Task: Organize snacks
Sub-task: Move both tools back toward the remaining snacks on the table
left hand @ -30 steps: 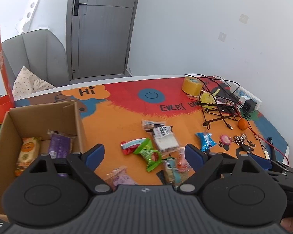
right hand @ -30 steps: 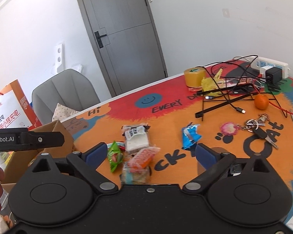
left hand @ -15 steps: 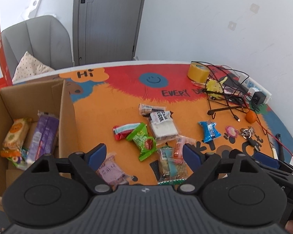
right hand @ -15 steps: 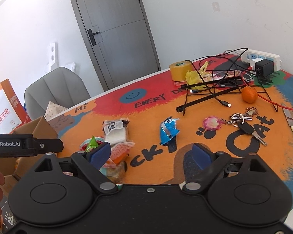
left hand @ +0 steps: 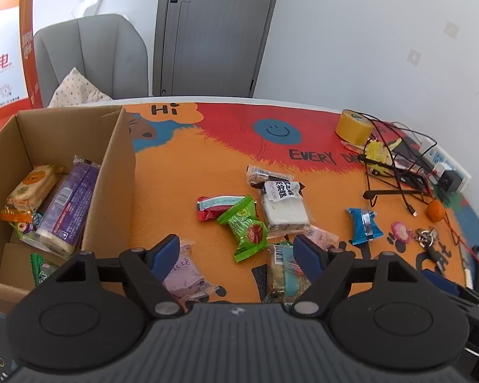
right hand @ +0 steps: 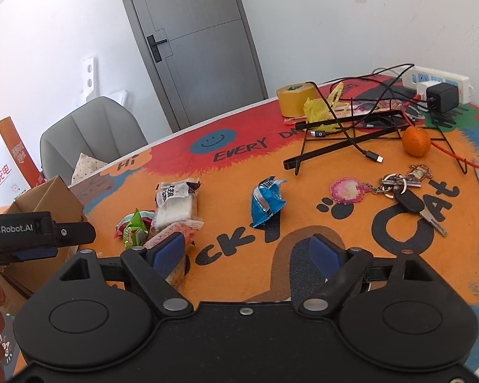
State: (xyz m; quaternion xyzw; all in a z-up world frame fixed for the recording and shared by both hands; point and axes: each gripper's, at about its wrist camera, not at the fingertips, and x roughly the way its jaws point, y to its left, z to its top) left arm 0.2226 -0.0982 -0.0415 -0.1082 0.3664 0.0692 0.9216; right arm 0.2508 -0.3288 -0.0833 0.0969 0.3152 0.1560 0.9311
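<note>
Snacks first: several sit in the cardboard box (left hand: 118,172) at left, while a loose pile (left hand: 255,220) lies on the orange mat. The left gripper (left hand: 236,252) hovers over it, jaws apart but just narrowing, empty. The right gripper (right hand: 249,252), also empty and closing, hangs near the blue packet (right hand: 266,202). The risk: overlapping slippery wrappers could drag a neighbour along.

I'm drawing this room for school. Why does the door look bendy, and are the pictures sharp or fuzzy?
Left wrist view: the fisheye lens bows the grey door and curves the round table's white edge; the green snack packet is sharp. Right wrist view: the door leans sideways, daylight is soft with faint shadows, and the round orange fruit looks crisp; corners go dark.
</note>
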